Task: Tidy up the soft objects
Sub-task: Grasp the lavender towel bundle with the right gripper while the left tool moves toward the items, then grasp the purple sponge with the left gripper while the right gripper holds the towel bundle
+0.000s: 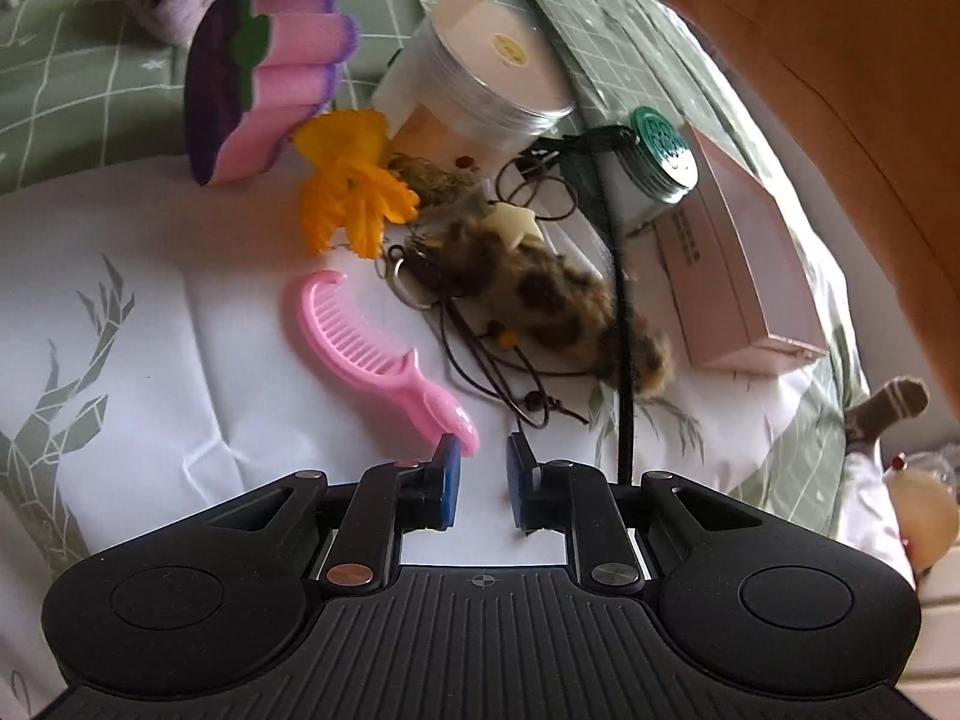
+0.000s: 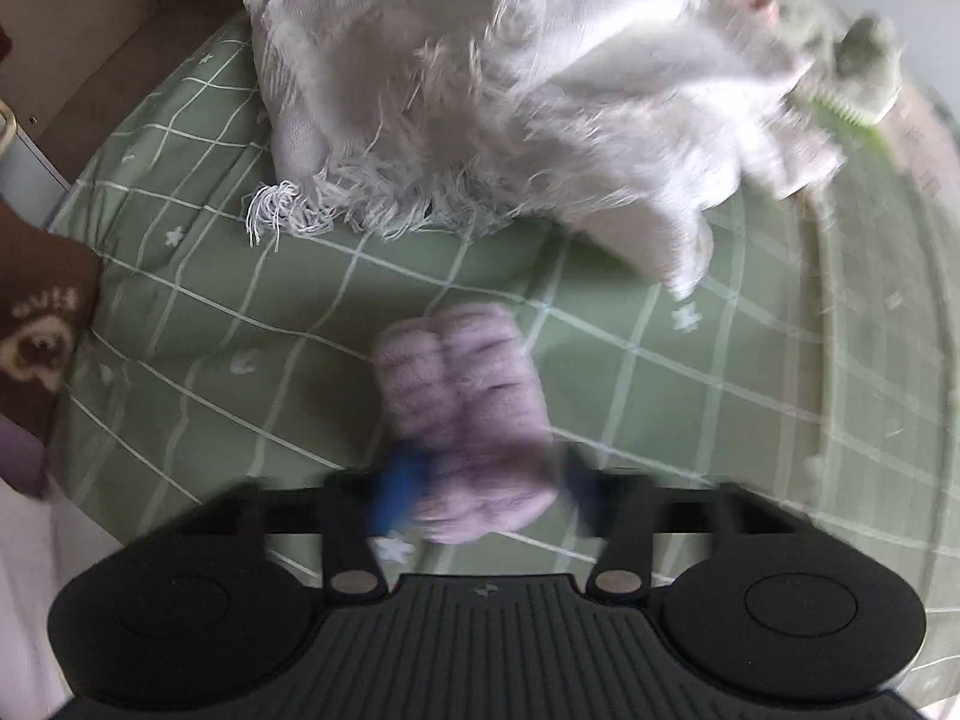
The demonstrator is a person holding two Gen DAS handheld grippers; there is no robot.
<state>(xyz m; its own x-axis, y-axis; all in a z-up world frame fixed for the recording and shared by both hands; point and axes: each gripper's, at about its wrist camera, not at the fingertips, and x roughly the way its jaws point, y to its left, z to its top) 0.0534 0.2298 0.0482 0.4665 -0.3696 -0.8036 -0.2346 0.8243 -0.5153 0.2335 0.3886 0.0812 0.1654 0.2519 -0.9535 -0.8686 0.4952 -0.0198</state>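
My right gripper [image 2: 486,492] is shut on a fluffy lilac sock roll [image 2: 462,402] and holds it over the green checked bedspread [image 2: 240,312]. A white fringed blanket [image 2: 492,96] lies beyond it. A grey-green plush toy [image 2: 864,66] sits at the far right. A brown sock [image 2: 42,324] shows at the left edge. My left gripper [image 1: 485,474] is open with a narrow gap and empty, above a white printed cloth [image 1: 180,324]. A brown spotted fur piece [image 1: 558,300], a pink comb [image 1: 372,354], an orange fabric flower [image 1: 354,192] and a pink-purple sponge [image 1: 258,78] lie ahead.
A round clear tub [image 1: 486,72], a green-lidded tin [image 1: 654,162] and a pink box [image 1: 738,258] stand behind the fur piece. Brown cords and a key ring [image 1: 414,288] tangle around it. An orange headboard [image 1: 840,60] rises at right. A doll [image 1: 900,480] lies at the bed edge.
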